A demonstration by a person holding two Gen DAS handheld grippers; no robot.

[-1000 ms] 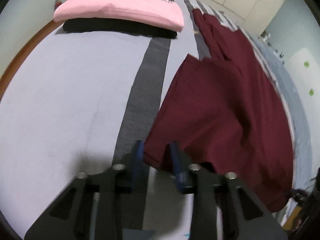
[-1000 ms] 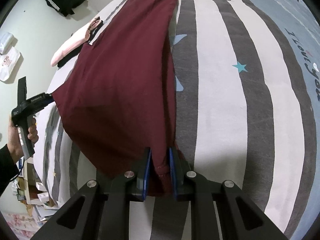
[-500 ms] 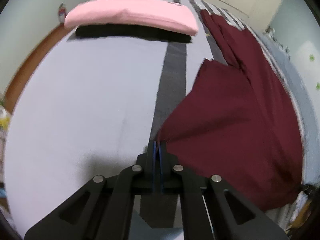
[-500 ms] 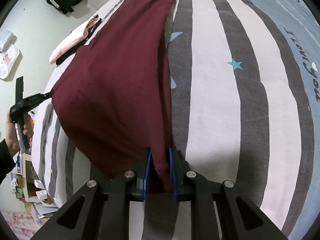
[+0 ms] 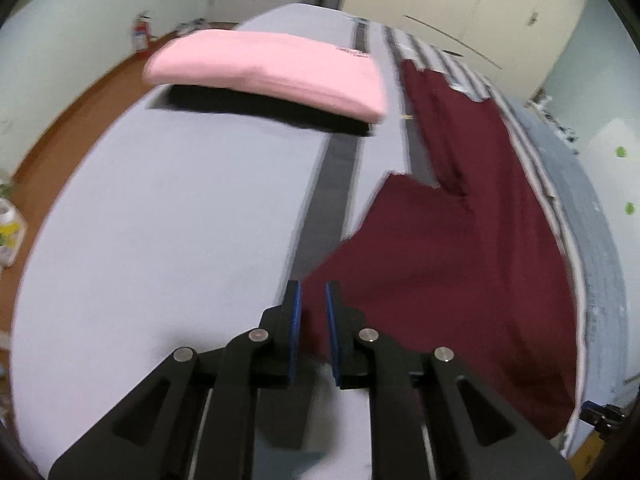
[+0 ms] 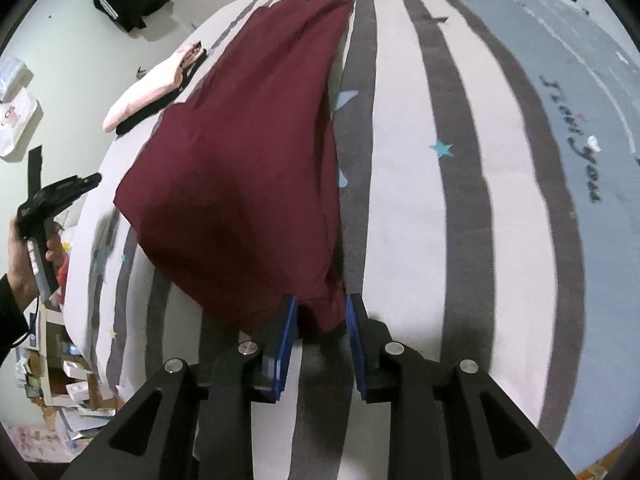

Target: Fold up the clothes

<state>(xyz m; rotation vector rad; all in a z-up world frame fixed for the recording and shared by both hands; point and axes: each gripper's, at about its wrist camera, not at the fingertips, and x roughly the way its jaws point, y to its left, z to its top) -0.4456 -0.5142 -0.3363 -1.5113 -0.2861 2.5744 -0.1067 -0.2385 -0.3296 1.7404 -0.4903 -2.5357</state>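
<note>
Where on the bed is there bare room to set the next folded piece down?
Two bare patches: the pale sheet between the pink-and-black stack and the near edge, left of the maroon garment; and the striped stretch right of that garment. The far left corner is crowded by the stack.

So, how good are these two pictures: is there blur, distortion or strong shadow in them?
Left wrist view: motion blur smears the pink stack and the edge of the maroon garment; the fisheye bends the bed into a dome. Right wrist view: sharper, the stripes curve strongly, a soft shadow lies under the right gripper, and the lettering at the right is blurred.
</note>
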